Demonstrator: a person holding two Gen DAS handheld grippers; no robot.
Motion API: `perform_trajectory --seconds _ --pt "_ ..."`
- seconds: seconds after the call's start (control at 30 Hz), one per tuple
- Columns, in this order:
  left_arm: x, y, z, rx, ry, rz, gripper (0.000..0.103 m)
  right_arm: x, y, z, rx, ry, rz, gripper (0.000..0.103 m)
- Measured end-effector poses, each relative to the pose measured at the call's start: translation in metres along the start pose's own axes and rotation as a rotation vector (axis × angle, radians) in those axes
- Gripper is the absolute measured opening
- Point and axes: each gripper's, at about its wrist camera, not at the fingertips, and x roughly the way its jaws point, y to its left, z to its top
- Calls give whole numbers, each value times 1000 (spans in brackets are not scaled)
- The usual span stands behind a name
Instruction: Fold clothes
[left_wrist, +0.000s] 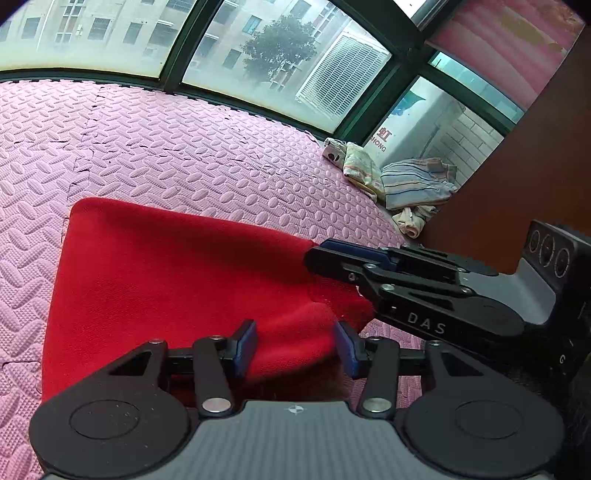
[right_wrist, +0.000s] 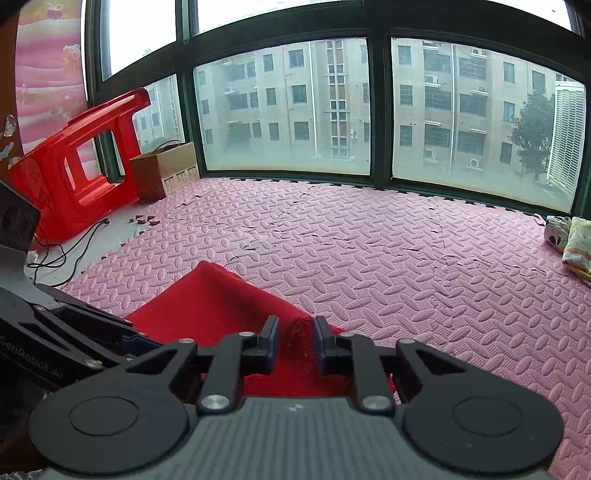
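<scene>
A red garment (left_wrist: 177, 280) lies folded on the pink foam mat (left_wrist: 155, 155). My left gripper (left_wrist: 295, 347) is open, its jaws standing either side of the garment's raised near edge. My right gripper (right_wrist: 295, 343) is partly open, with a ridge of the red garment (right_wrist: 218, 306) standing between its pads; I cannot tell whether they touch the cloth. In the left wrist view the right gripper (left_wrist: 325, 254) reaches in from the right, its tip at the garment's right corner. The left gripper's fingers (right_wrist: 110, 332) show at the lower left of the right wrist view.
Folded striped and patterned clothes (left_wrist: 410, 181) lie in the far right corner by a brown cabinet (left_wrist: 524, 177). A red plastic stool (right_wrist: 77, 162), a cardboard box (right_wrist: 162, 170) and a black cable (right_wrist: 74, 243) sit at the far left. Windows (right_wrist: 295, 110) bound the mat.
</scene>
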Motion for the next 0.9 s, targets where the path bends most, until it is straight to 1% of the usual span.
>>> perform_trajectory --seconds 0.1,0.17,0.3,0.37,0.43,0.47,0.5,0.53,0.57,0.63,0.7,0.77,0.83,0.9 --pt "4 -2 -3 16 10 0 49 18 -10 -7 51 37 -19 12" --pt "6 -3 -4 28 13 4 49 27 -16 -12 81 55 -26 12" --pt "3 -2 -3 26 5 -2 50 16 -19 -13 123 20 1 14" --pt "-5 0 0 17 -8 -10 51 3 -19 -9 134 -12 8 20" --pt "-14 2 4 13 -31 -1 51 -6 -16 -6 119 -37 -28 35" --pt "-20 4 6 13 -45 8 51 -8 -17 -6 125 -40 -32 41" --pt "-25 6 8 13 -59 17 52 -11 -18 -6 140 -44 -38 52" --pt "-30 8 10 13 -73 26 54 -14 -21 -8 160 -46 -45 56" --pt "-36 10 13 11 -87 37 56 -15 -25 -11 187 -39 -54 56" --pt "-46 22 18 -11 -119 82 56 -13 -31 -16 232 -24 -61 58" --pt "-52 37 22 -54 -133 125 57 -9 -43 -24 329 2 -42 58" --pt "-56 54 25 -107 -140 164 57 -6 -52 -31 402 15 -25 59" --pt "-58 68 24 -142 -138 198 57 -3 -59 -38 464 27 -9 65" --pt "-57 79 22 -176 -130 212 58 -1 -64 -44 504 36 5 67"
